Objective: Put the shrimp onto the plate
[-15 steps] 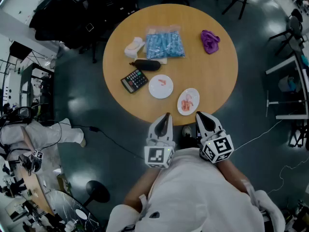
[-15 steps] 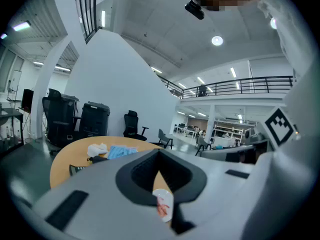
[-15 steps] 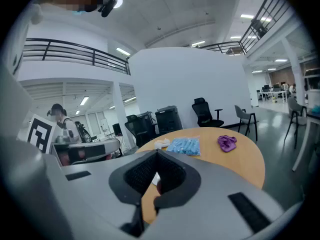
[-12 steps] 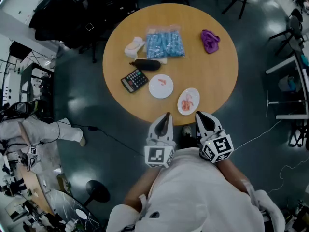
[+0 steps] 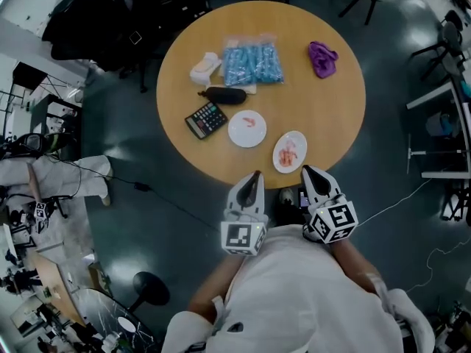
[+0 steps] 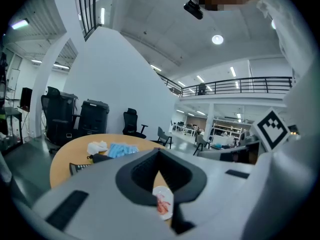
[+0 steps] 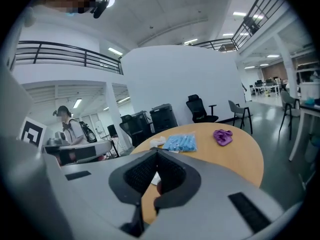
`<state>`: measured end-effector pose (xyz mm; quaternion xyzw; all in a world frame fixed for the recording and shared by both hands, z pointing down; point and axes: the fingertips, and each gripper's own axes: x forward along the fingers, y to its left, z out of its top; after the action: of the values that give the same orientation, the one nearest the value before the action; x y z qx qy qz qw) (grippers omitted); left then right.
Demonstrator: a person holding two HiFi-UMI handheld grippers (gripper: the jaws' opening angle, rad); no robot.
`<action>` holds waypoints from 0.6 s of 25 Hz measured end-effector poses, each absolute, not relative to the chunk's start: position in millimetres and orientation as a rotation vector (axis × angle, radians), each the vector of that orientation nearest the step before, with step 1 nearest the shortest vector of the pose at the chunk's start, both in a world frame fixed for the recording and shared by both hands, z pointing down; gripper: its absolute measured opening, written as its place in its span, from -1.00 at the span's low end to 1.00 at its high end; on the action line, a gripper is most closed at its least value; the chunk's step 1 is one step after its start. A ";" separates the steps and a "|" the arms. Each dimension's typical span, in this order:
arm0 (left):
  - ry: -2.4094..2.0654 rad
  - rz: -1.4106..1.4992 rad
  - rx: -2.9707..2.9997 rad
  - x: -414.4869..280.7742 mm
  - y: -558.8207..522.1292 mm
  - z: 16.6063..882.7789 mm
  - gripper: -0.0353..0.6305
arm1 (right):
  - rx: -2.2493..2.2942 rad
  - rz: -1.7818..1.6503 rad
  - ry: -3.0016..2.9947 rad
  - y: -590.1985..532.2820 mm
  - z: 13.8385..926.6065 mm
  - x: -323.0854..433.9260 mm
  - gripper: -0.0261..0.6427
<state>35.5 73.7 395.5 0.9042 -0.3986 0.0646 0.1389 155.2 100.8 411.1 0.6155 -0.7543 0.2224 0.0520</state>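
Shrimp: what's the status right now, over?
Left gripper and right gripper shut, empty, at the table edge. Shrimp pile on near plate, single shrimp on far plate. Nothing in the way.

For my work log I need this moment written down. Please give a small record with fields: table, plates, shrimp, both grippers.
table: round, wooden
right plate: holds the shrimp pile
centre plate: holds a single shrimp
left gripper: shut, empty, near the table's near edge
right gripper: shut, empty, beside the left one
other items: calculator, blue packet, purple cloth
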 end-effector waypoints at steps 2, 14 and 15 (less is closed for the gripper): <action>-1.155 0.193 2.610 33.9 71.1 397.6 -0.88 | 1.909 0.709 -2.241 95.1 419.7 164.0 -0.88; -1.123 0.207 2.563 46.6 47.3 416.4 -0.88 | 1.757 1.111 -1.829 33.6 579.8 191.2 -0.77; -1.116 0.208 2.557 48.1 45.6 419.7 -0.88 | 1.735 1.139 -1.799 32.2 594.5 190.6 -0.74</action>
<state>48.1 45.6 419.7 0.9005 -0.3929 0.0731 0.1712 190.6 32.2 594.5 0.6193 -0.6423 0.4067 0.1963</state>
